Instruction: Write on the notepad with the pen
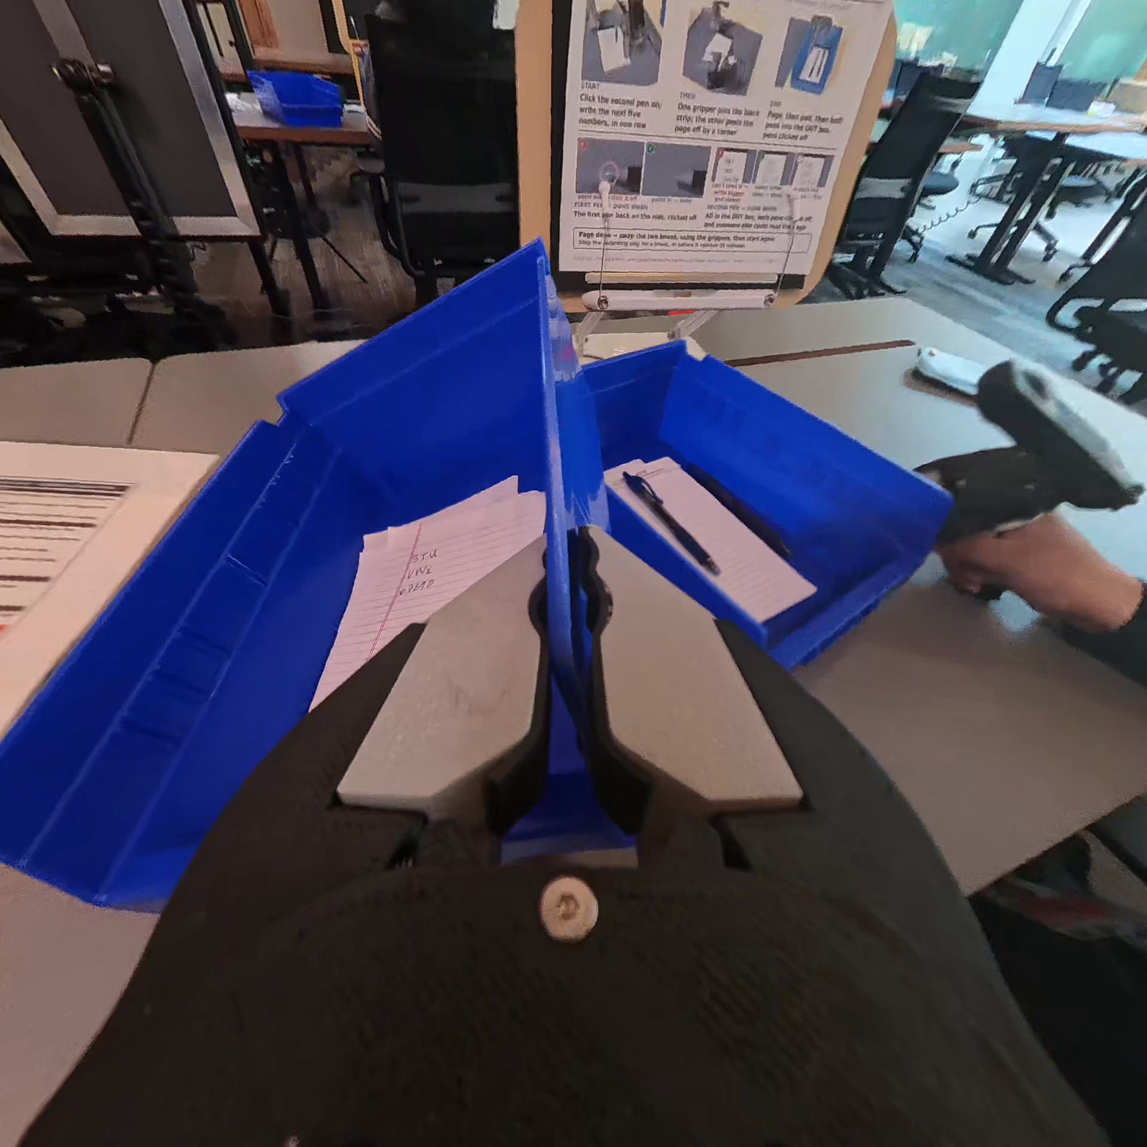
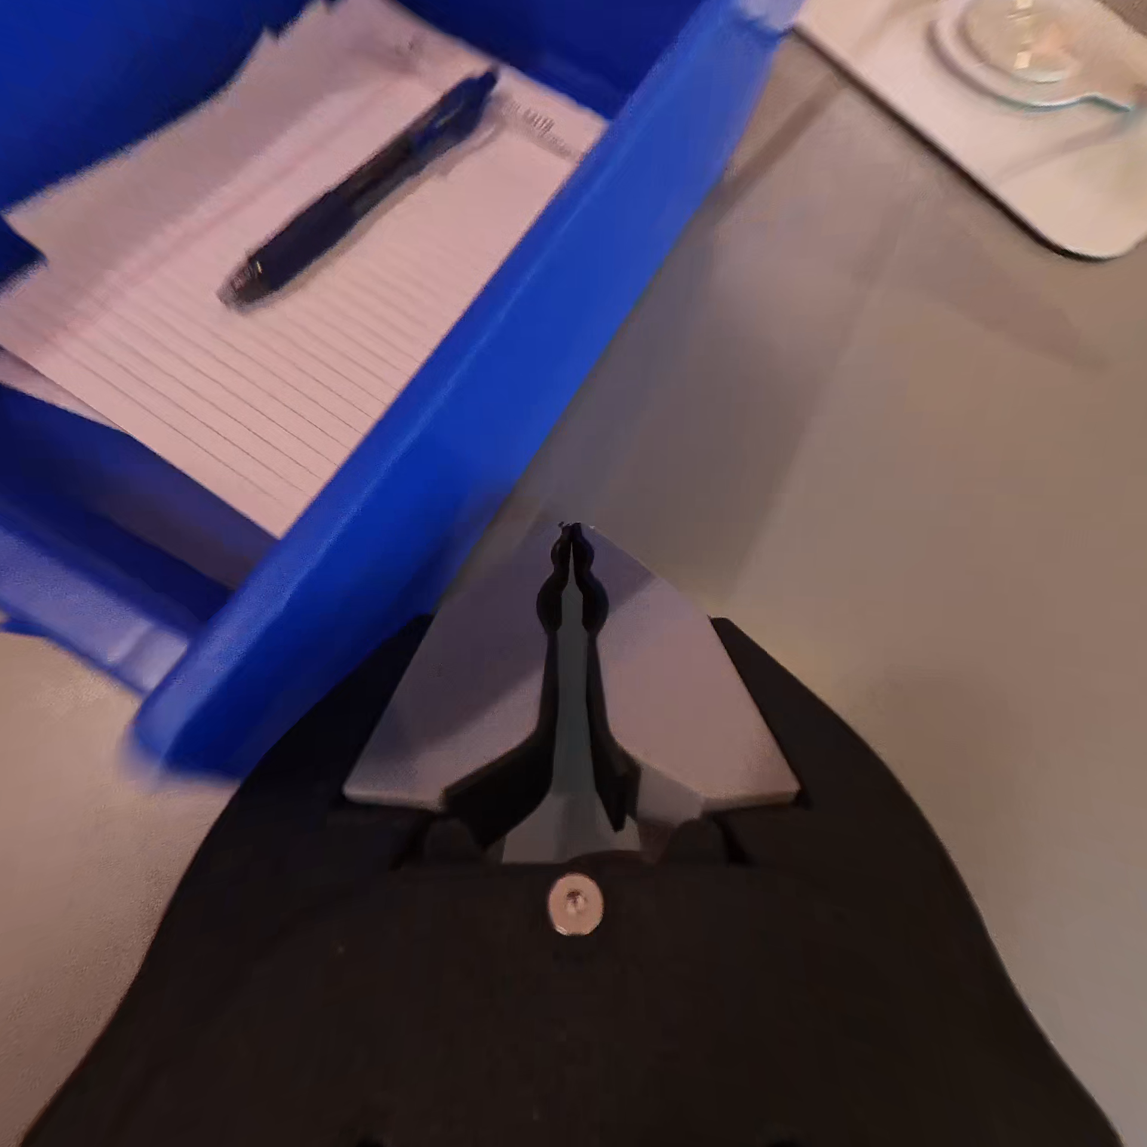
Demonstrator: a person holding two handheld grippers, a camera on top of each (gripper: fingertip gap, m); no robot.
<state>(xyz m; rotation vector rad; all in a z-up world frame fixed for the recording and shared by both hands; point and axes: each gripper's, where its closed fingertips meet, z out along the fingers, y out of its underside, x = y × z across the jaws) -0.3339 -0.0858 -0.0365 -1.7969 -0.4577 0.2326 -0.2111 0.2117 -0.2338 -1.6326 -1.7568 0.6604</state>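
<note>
Blue moulded plastic filled most of both views: two open storage bins stood side by side on the matte grey surface (image 1: pixel 931 714). The left tool (image 1: pixel 568 546) was clenched on the thin right wall of the left bin (image 1: pixel 155 683), which held loose, ruled sheets (image 1: pixel 428 571) already bearing a few handwritten lines. The right bin (image 2: pixel 496 372) held the notepad (image 2: pixel 248 372), its lined top page apparently blank, with a dark, slim pen (image 2: pixel 366 186) lying diagonally on it and a second dark pen (image 1: pixel 738 512) alongside. The right tool (image 2: pixel 572 534) was pinched together on nothing, just outside that bin's smooth rim. Judging by this, the current page had not been started; fetching pad and pen, then writing, remained.
</note>
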